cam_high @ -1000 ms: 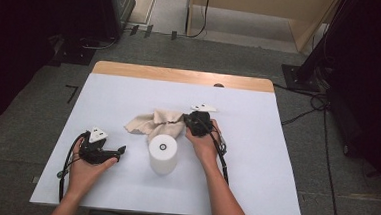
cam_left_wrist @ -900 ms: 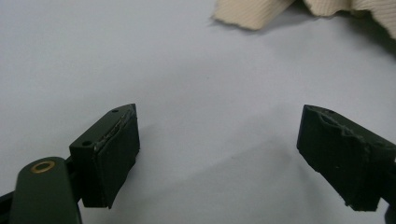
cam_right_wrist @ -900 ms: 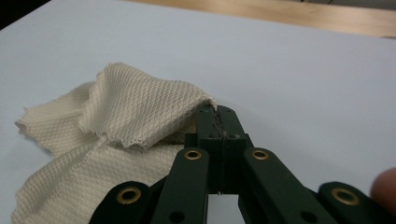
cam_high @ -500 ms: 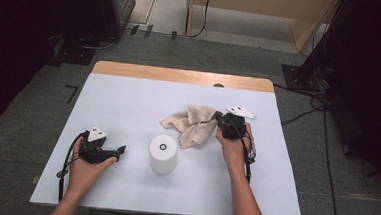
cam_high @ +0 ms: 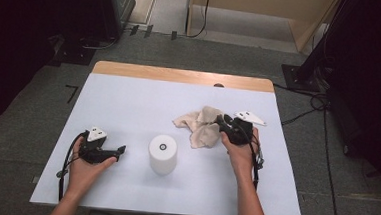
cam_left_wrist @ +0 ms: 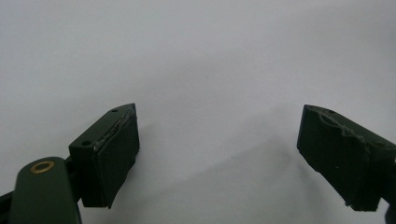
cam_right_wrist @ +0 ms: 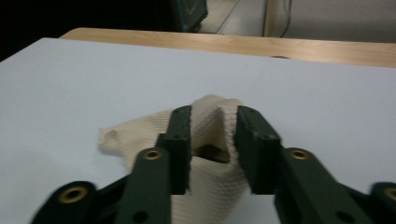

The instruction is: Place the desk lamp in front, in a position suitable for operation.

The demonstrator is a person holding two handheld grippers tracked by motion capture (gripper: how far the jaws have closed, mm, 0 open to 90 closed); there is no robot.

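Note:
A crumpled beige cloth [cam_high: 200,125] lies on the white table [cam_high: 129,98], right of centre. My right gripper [cam_high: 221,122] rests at the cloth's right edge. In the right gripper view a fold of the cloth [cam_right_wrist: 210,126] rises between the two jaws of my right gripper [cam_right_wrist: 214,112]. Those jaws have just been opening and now stand a little apart around the fold. A white paper roll [cam_high: 162,154] stands upright near the table's middle. My left gripper [cam_high: 121,149] lies at the front left and points toward the roll. Its jaws are wide open over bare table, as the left gripper view [cam_left_wrist: 219,126] shows.
A wooden strip [cam_high: 180,76] runs along the table's far edge. Dark equipment and cables [cam_high: 314,102] sit on the floor around the table. Bare tabletop spreads to the far left and along the front.
My right gripper has moved to the right and dragged the cloth from beside the roll toward the table's right side. Its jaws have parted. The left gripper has kept still.

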